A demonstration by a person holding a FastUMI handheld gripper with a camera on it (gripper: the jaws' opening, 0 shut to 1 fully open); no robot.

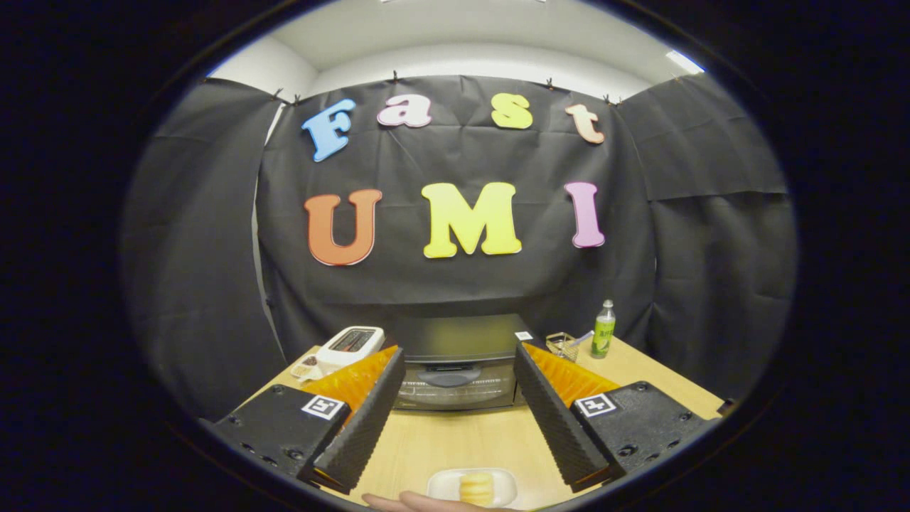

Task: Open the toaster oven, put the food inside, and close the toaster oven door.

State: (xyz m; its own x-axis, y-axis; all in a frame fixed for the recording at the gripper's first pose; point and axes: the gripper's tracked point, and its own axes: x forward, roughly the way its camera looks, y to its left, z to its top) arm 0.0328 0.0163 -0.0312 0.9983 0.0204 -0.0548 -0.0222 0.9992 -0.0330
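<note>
A black toaster oven (455, 370) stands at the back of the wooden table (462, 441), its glass door shut and its handle facing me. My gripper (458, 366) is open, its two ribbed black fingers (362, 419) spread wide apart with nothing between them, the oven front showing beyond the gap. Below the fingers, near the table's front edge, a small white plate (444, 485) holds a yellow piece of food (476, 488). A person's hand (419, 503) touches the plate's near side.
A white slot toaster (350, 345) and a small dish (306, 368) sit left of the oven. To its right stand a clear glass container (561, 344) and a green bottle (603, 329). Black cloth walls close in the table on three sides.
</note>
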